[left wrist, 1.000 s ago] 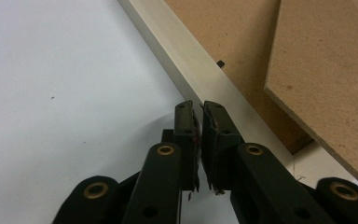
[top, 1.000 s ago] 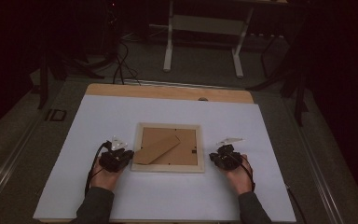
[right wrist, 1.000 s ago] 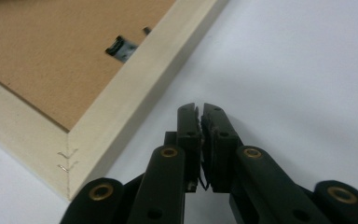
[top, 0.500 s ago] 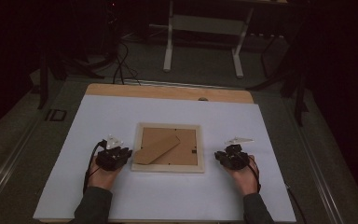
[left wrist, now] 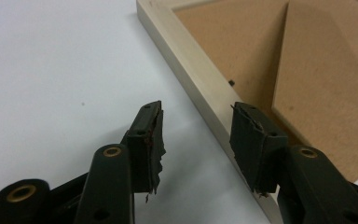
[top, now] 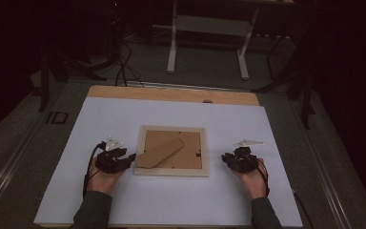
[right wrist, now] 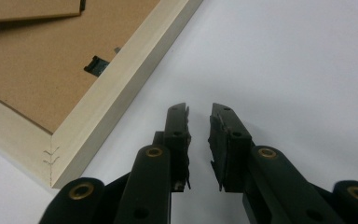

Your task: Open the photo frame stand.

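Note:
A pale wooden picture frame (top: 171,171) lies face down mid-table, its brown backing and folded stand (top: 159,152) facing up. My left gripper (top: 132,157) sits at the frame's left rail (left wrist: 186,56). Its jaws (left wrist: 196,130) have just been opening; one hangs over the white sheet and the other over the rail, and neither pad presses on anything. My right gripper (top: 224,156) rests a short way off the frame's right edge (right wrist: 121,79). Its jaws (right wrist: 199,122) have just been opening and stand slightly apart over bare white sheet, with nothing between them.
A white sheet (top: 124,119) covers the wooden table, whose bare far edge (top: 171,94) shows. A small black clip (right wrist: 95,65) sits on the backing by the right rail. Beyond the table stand a metal leg frame (top: 205,43) and floor cables (top: 124,67).
Both pairs of jaws have parted, the left more widely. The right gripper has drawn slightly to the right, away from the frame's edge. The frame has stayed put.

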A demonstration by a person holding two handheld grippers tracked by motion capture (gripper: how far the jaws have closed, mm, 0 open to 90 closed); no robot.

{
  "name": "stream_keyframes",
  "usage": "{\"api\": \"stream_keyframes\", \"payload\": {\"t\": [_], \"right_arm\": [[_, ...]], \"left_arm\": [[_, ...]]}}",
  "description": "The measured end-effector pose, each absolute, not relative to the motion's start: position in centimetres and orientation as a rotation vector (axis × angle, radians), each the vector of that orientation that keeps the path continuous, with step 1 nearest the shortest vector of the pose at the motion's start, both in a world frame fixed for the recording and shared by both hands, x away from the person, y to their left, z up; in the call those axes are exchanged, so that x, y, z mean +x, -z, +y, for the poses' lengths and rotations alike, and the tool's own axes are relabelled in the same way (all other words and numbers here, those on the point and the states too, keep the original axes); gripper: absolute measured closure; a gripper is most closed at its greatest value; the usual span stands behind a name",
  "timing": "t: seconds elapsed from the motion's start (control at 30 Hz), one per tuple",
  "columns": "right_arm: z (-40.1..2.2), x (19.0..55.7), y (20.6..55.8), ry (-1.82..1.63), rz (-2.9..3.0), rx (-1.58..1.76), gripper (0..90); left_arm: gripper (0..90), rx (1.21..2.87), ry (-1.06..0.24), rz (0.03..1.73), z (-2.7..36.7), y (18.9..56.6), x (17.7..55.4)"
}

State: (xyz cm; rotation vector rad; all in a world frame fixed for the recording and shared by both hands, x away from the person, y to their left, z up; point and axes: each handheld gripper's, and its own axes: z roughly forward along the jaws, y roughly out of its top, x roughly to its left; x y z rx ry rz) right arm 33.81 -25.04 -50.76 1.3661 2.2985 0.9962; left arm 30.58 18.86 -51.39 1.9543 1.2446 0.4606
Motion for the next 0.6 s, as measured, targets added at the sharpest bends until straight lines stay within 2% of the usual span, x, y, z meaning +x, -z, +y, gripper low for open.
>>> {"api": "stream_keyframes", "payload": {"t": [0.13,0.17,0.47,0.6], "right_arm": [[-25.2,33.8,50.6,-1.002,2.292,1.367,76.5],[-25.2,33.8,50.7,-1.002,2.293,1.368,76.4],[-25.2,33.8,50.9,-1.010,2.306,1.375,75.3],[-25.2,33.9,50.9,-1.014,2.307,1.379,73.6]], "left_arm": [[60.3,1.913,-0.426,1.225,19.1,51.0,30.8],[60.3,1.895,-0.373,1.210,19.3,50.7,31.0],[64.4,1.863,-0.340,1.212,19.7,49.1,32.3],[62.2,1.865,-0.313,1.194,19.5,48.2,33.1]]}}
